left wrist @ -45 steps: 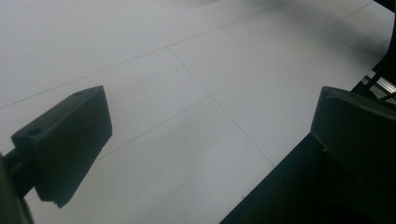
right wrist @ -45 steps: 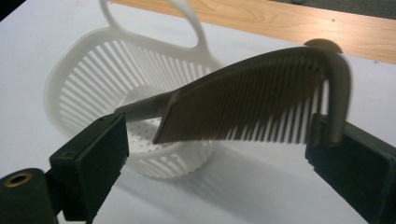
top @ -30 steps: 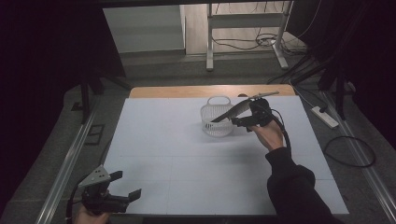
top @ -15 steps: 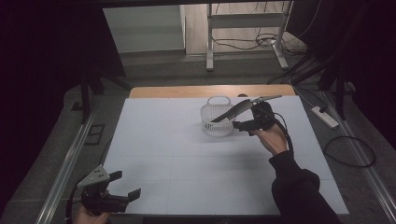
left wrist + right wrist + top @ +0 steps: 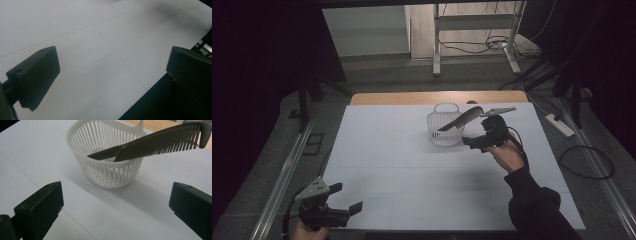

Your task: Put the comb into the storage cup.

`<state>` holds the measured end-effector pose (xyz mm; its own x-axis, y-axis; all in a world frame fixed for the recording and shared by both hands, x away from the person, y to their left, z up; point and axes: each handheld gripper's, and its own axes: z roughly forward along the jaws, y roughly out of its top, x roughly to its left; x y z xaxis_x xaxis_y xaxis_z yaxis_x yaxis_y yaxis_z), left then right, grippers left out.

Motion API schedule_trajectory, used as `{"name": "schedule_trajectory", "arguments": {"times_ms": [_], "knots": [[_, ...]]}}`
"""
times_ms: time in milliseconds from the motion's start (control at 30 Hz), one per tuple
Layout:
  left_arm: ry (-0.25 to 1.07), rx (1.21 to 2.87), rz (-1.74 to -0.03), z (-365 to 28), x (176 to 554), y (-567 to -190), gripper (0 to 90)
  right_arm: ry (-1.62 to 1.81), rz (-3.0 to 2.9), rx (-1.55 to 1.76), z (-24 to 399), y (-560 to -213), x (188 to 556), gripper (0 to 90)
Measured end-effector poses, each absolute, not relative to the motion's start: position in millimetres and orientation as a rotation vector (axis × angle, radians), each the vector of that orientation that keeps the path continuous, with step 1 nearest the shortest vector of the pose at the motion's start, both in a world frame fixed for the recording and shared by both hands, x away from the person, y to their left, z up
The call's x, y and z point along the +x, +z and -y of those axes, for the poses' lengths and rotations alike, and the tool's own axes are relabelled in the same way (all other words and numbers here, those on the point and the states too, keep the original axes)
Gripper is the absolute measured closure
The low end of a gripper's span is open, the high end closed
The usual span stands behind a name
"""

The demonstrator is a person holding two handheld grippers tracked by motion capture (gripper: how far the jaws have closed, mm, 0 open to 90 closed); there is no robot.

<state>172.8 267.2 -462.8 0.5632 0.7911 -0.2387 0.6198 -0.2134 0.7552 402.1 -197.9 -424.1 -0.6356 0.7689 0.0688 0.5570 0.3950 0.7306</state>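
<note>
a: what's the biggest thing here?
b: the flat white table surface (image 5: pixel 412 170), scored with thin grid lines, a wooden strip along its far edge.

a: and on it?
b: a small white slatted plastic basket (image 5: pixel 444 127), upright, toward the far right of the middle. a dark grey plastic comb (image 5: pixel 462 120) stands in it at a slant, handle end down inside, toothed end sticking up over the rim to the right.

a: the tongs?
b: the right gripper (image 5: pixel 477 142) hangs just beside the basket on its right, jaws spread wide, holding nothing and clear of the comb. the left gripper (image 5: pixel 346 200) sits at the near left corner of the table, well apart from the basket, jaws also wide and empty.
</note>
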Motion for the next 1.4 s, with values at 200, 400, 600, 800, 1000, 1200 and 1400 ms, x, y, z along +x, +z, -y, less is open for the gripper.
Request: {"name": "schedule_trajectory", "arguments": {"times_ms": [200, 400, 600, 800, 1000, 1200, 1400], "knots": [[0.249, 1.925, -1.142, -267.4, 172.9, -462.7, 0.0, 1.095, -2.381, 1.136, 202.4, -421.1, 391.6, 0.0], [0.248, 1.923, -1.142, -267.5, 172.8, -462.7, 0.0, 1.112, -2.393, 1.137, 206.2, -420.2, 383.5, 0.0], [0.248, 1.923, -1.143, -267.5, 172.9, -462.7, 0.0, 1.133, -2.387, 1.109, 208.9, -417.3, 373.4, 0.0], [0.249, 1.923, -1.143, -267.4, 172.8, -462.7, 0.0, 1.122, -2.397, 1.069, 209.5, -417.0, 362.6, 0.0], [0.247, 1.922, -1.141, -267.5, 172.7, -462.7, 0.0, 1.130, -2.401, 1.038, 210.5, -417.9, 354.9, 0.0], [0.247, 1.922, -1.141, -267.5, 172.6, -462.6, 0.0, 1.144, -2.407, 1.029, 211.7, -419.9, 349.1, 0.0], [0.249, 1.922, -1.142, -267.6, 172.5, -462.6, 0.0, 1.138, -2.416, 0.999, 211.6, -422.9, 341.0, 0.0]]}}
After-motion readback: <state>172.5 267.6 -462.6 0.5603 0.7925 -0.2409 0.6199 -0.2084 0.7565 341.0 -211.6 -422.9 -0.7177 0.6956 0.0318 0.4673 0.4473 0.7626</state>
